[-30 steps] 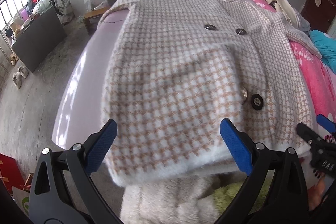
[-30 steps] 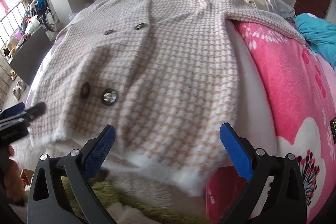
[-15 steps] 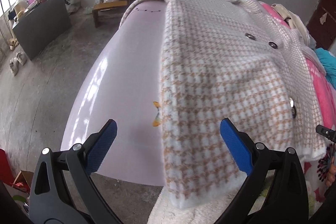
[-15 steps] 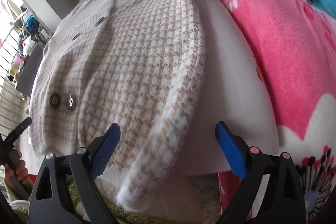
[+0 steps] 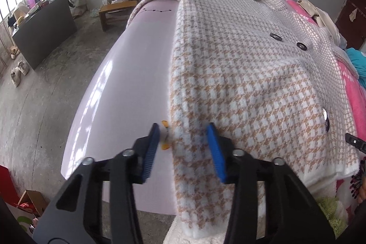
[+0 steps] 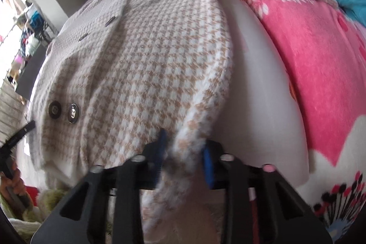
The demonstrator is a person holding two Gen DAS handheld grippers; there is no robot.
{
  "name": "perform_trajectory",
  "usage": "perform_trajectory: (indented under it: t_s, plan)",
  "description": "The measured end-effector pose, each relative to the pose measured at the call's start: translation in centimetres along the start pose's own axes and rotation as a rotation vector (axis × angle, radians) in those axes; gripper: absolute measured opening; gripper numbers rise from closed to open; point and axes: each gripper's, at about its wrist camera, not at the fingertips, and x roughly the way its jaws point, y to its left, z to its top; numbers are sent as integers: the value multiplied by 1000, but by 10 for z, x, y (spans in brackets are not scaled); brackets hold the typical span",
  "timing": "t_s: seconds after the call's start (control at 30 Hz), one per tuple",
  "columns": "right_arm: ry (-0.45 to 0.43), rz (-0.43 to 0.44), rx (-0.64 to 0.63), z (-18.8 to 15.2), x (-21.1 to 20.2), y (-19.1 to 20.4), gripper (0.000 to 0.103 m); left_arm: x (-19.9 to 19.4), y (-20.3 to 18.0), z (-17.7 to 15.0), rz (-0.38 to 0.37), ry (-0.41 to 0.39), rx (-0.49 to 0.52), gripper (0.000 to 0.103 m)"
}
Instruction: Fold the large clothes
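A beige-and-white houndstooth cardigan [image 5: 240, 84] with dark buttons lies flat, front up, on a pale lilac sheet [image 5: 128, 84]. My left gripper [image 5: 184, 150] hovers at the cardigan's lower left side edge. Its jaws are closing, the edge lies between them, and the left pad [image 5: 152, 150] still stands off the cloth. In the right wrist view the cardigan [image 6: 148, 61] runs down to my right gripper [image 6: 184, 157]. Its jaws are closing and the pads pinch a bunched fold of the lower right hem corner. The left gripper's tip [image 6: 13, 141] shows at the far left.
A pink flowered blanket [image 6: 308, 49] covers the bed right of the cardigan. A fluffy cream cloth [image 5: 196, 239] hangs below the hem. On the floor to the left are a dark cabinet [image 5: 45, 29], shoes [image 5: 19, 70], a low bench [image 5: 116, 13] and a cardboard box [image 5: 29, 202].
Both grippers shifted outward from the hem's middle to the cardigan's side edges and dropped lower. Both jaws narrowed from wide open; the right pads came together on the hem corner.
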Motion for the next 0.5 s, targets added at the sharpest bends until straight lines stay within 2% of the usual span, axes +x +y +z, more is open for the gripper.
perform_trajectory:
  t_s: [0.03,0.1,0.17,0.33,0.43,0.5]
  plan:
    - [-3,-9,-15,0,-1,1,14,0,-3,0,-4,0,8,25]
    - [-24,-6,-34,2,-14,1,8,-5,-11,0,24,-16,44,8]
    - [-60,-13,-56,6,-34,1,8,-21,-16,1,31,-59,83,7]
    - [-156,-18,-92,16,-85,1,7,-79,-16,9,-24,-162,138,7]
    - [-172,-11,-92,11,-106,-2,7,-103,-14,6,-67,-149,151,6]
    - [-150,3,-76,3,-115,-8,7,-112,-12,-2,-73,-116,164,6]
